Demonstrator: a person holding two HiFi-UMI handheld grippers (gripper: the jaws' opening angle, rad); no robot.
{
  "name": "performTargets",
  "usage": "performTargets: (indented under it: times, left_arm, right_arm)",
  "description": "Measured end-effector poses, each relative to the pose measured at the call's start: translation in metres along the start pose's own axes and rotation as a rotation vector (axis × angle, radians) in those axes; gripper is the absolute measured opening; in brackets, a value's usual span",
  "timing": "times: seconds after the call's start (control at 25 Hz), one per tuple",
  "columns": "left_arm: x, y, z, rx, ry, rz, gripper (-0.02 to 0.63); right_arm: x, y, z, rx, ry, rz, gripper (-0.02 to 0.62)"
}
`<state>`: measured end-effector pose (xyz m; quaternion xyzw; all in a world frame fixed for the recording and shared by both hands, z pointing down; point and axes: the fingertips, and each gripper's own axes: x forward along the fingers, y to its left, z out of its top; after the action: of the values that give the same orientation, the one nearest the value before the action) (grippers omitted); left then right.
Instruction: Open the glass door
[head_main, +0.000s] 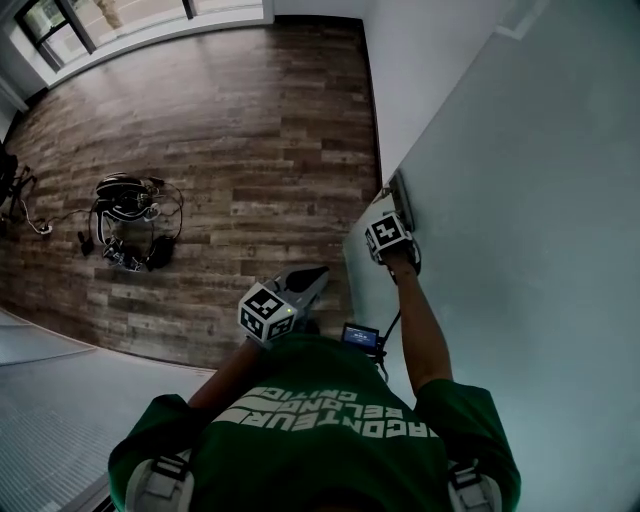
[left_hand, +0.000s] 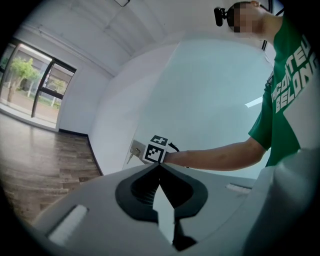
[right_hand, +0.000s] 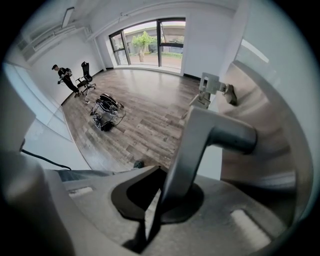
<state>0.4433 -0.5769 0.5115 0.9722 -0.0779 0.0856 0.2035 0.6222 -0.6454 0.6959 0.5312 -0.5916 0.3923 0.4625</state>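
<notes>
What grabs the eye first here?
The right tongs are clamped on the metal door handle, at the edge of the frosted glass door. The left tongs are shut and empty, held in free air to the left of the door. Far left on the wood floor lies a tangle of cables and gear.

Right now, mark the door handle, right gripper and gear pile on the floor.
Door handle (right_hand: 192, 150): right gripper view, lever's shank.
Right gripper (right_hand: 165, 172): right gripper view, between its fingertips, shut on the lever.
Gear pile (head_main: 125, 200): head view, heap's middle.
</notes>
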Motion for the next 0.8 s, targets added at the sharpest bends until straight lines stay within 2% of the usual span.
performTargets:
  times: [0.16,0.8]
  left_arm:
    - [0.01,0.015,0.006,0.003,0.014,-0.014,0.011]
    - [0.033,0.066,0.033,0.002,0.021,-0.075,0.011]
  right_arm:
    - [-0.002,-0.014,-0.005,0.012,0.005,-0.029,-0.008]
    - [-0.001,-0.046,-0.023,0.084,0.031,-0.015,-0.008]
